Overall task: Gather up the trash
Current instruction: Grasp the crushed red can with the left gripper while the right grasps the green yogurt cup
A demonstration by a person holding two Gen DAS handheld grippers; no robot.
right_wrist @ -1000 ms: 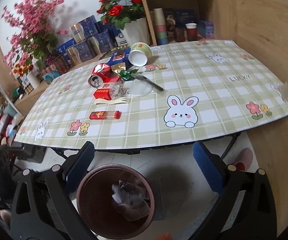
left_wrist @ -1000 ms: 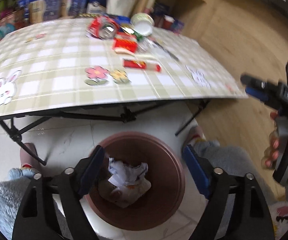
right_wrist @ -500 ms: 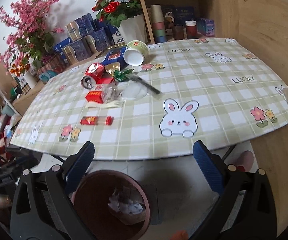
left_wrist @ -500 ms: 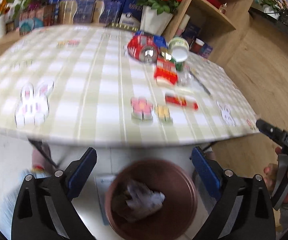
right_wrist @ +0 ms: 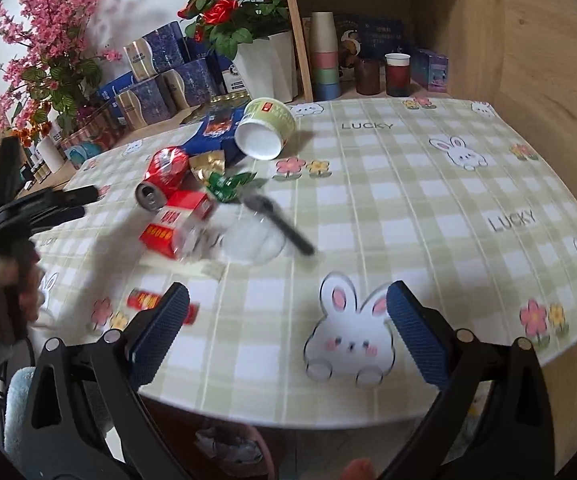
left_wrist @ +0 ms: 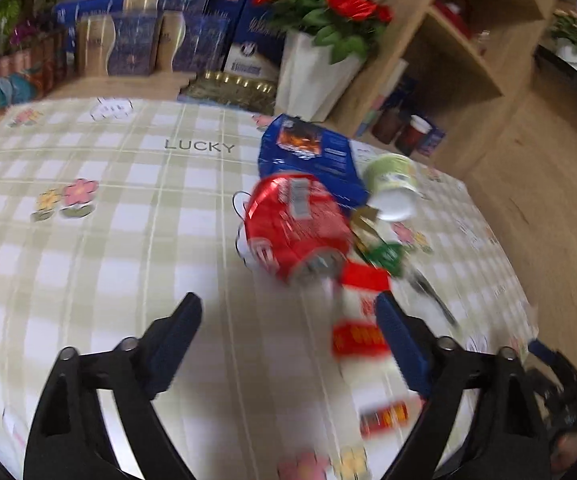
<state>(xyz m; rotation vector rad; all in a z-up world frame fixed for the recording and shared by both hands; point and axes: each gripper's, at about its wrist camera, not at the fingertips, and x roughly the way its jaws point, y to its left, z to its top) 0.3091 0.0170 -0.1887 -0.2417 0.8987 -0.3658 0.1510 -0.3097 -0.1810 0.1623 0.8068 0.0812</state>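
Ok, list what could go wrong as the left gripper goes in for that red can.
The crushed red can lies on its side, so it may roll when nudged. The open left gripper could also catch the red carton touching it. The paper cup nearby lies tipped and might get knocked along the table.

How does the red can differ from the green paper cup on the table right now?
The red can is crumpled metal; the green paper cup keeps its round shape. The can's mouth faces the near left table edge, and the cup's white inside opens toward the table's middle. The cup lies farther back. Both lie tipped on their sides in the litter pile.
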